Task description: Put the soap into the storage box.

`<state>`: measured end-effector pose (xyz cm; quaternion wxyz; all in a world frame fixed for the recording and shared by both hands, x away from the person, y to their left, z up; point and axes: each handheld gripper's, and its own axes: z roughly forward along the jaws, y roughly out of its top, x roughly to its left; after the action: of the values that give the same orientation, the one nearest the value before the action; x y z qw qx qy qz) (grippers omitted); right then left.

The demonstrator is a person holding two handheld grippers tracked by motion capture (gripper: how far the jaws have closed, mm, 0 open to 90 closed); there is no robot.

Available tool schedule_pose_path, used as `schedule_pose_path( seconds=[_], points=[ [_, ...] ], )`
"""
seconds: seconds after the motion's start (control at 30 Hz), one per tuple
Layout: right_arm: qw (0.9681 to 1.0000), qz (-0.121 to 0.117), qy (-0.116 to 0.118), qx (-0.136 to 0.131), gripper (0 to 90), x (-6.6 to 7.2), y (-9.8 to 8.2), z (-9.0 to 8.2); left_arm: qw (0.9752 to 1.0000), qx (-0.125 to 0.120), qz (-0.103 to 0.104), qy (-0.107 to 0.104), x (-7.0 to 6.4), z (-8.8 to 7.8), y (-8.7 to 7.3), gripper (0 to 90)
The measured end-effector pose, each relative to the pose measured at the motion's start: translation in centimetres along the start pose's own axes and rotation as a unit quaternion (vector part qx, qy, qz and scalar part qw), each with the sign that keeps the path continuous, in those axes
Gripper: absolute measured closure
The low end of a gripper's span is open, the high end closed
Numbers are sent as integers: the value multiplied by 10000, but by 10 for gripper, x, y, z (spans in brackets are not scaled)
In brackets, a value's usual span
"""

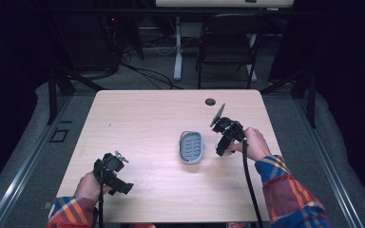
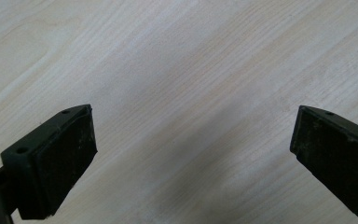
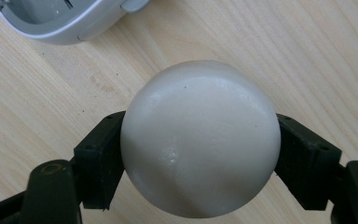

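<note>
White bar (image 3: pixel 200 140) hiding claw (image 3: pixel 200 154) pads

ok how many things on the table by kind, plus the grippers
white rounded soap bar: 1
grey soap dish: 1
grippers: 2, the left gripper and the right gripper
total: 4

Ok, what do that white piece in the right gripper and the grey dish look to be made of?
White piece: smooth, rounded, off-white with a soft waxy sheen and faint highlights, likely a bar of soap, though glazed ceramic can't be ruled out. The right gripper is shut on it. Grey dish: looks like moulded plastic, with a matte pale-grey rim, rounded corners and a darker ribbed inside. Table: light wood-grain laminate.
</note>
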<state>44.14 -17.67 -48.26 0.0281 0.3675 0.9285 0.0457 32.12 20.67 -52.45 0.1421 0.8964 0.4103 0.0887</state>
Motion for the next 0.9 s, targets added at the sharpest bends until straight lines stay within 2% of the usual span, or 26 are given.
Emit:
schedule_pose_path(
  seconds=[0.33,0.9],
  points=[
    [10000,-15,-10,-50,243,1,4,-5,10000,11,5,-5,0,0,0,0],
    [9998,-116,-83,-125,243,3,16,-25,10000,8,5,-9,0,0,0,0]
  ],
)
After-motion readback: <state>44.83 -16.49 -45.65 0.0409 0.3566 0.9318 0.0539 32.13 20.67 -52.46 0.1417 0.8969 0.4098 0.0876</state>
